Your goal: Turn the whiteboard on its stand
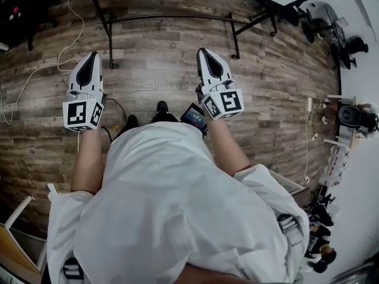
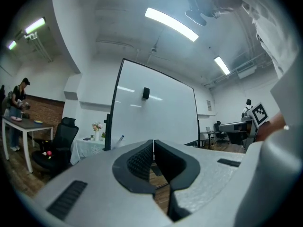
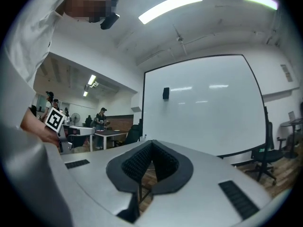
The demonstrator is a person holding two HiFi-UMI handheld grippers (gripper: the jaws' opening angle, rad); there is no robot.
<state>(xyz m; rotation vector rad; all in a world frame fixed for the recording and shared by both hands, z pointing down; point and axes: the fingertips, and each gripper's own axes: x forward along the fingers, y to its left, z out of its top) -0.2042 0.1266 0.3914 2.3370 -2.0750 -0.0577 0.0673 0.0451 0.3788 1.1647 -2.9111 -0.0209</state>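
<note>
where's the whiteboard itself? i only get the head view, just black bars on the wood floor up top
observer: the large white whiteboard with a black frame stands upright ahead of the left gripper, not touched.
operator: anything on its face
observer: one small black rectangular block high on the surface; the rest looks blank.
operator: what's next to it
observer: in the left gripper view, a white-clothed table with a vase of flowers stands past its left edge.
</note>
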